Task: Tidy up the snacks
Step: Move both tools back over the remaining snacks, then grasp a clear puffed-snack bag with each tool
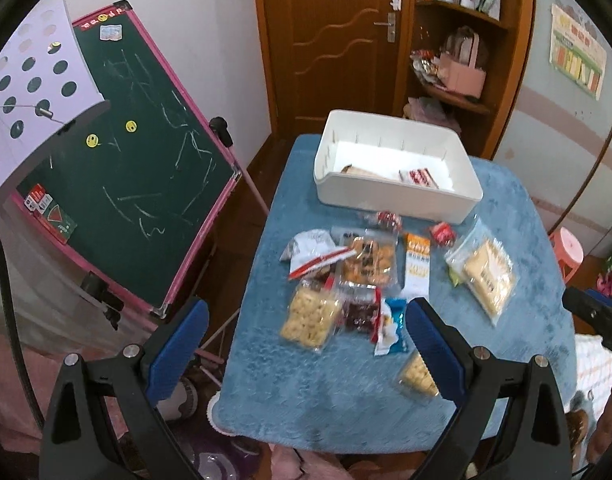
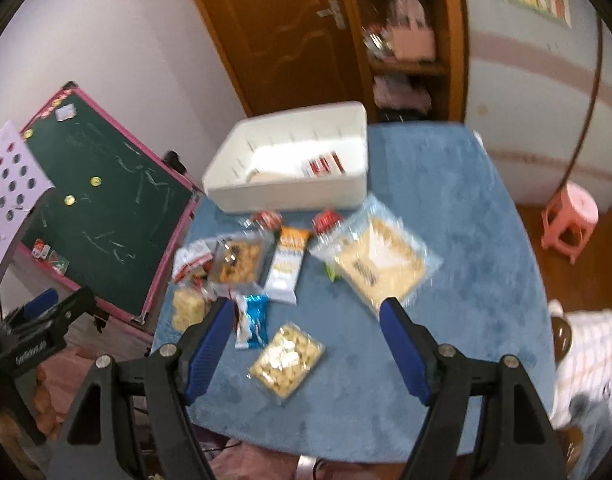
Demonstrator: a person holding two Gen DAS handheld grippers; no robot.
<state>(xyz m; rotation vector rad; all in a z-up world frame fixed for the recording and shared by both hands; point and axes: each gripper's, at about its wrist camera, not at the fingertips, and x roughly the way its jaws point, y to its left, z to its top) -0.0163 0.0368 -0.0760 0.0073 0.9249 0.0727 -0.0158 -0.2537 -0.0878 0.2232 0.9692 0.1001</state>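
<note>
A white bin [image 1: 398, 194] [image 2: 289, 192] stands at the far side of the blue-covered table [image 1: 346, 392] [image 2: 446, 240], with two snack packs lying inside. Several snack packs are scattered in front of it. Among them are a clear pack of round crackers [image 1: 310, 318], a large pale wafer bag [image 1: 488, 276] [image 2: 380, 266], an orange-and-white packet [image 1: 417, 266] [image 2: 287, 264] and a small cracker tray [image 2: 285, 360] [image 1: 416, 376]. My left gripper [image 1: 306, 320] hangs open above the near packs. My right gripper [image 2: 306, 312] is open above the small cracker tray, holding nothing.
A green chalkboard easel [image 1: 137, 176] [image 2: 101, 216] leans just left of the table. A wooden door and shelf unit [image 1: 454, 40] stand behind it. A pink stool [image 2: 570, 220] sits on the floor to the right. My other gripper's black frame shows at each view's edge.
</note>
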